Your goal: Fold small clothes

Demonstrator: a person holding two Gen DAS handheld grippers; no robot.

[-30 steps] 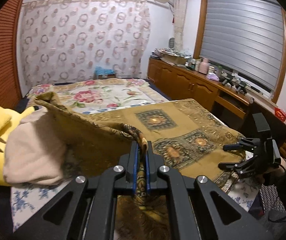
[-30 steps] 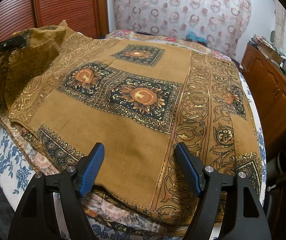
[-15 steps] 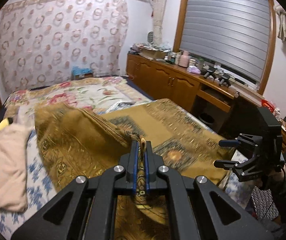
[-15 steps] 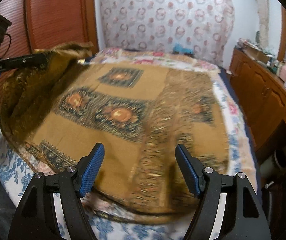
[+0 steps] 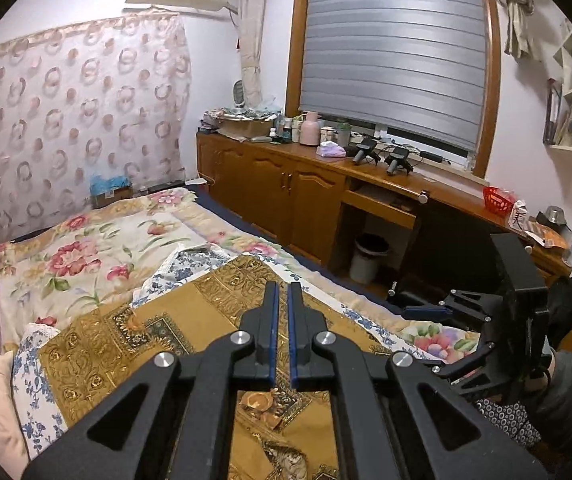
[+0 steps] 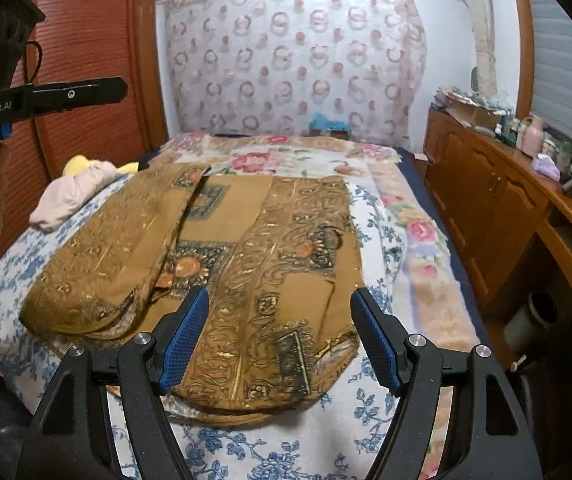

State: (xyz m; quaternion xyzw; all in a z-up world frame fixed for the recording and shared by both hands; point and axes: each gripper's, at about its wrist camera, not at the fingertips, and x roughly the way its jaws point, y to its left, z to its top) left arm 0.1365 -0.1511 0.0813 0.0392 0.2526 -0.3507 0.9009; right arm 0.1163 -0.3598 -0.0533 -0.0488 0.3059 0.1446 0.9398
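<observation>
Since ochre patterned woven cloth [image 6: 246, 280] lies limp, light on bed [image 6: 366, 432]: pinch hem corner. Left hand-held gripper [image 5: 282, 336] closed, empty; right hand-held gripper [image 6: 280, 336] wide, empty.

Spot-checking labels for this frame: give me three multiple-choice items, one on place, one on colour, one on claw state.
1. Where does the mustard-brown patterned cloth lie?
A. on the wooden counter
B. on the blue-flowered white bedsheet
C. on the floor

2. What colour are the right claw pads?
A. blue
B. red
C. white

3. How does the left claw stand?
A. shut on the cloth
B. wide open
C. shut, holding nothing

Key: 1 B, the cloth lies folded on the bedsheet; 2 A, the ribbed pads are blue; 3 C, its jaws are together, with no cloth between them.
</observation>
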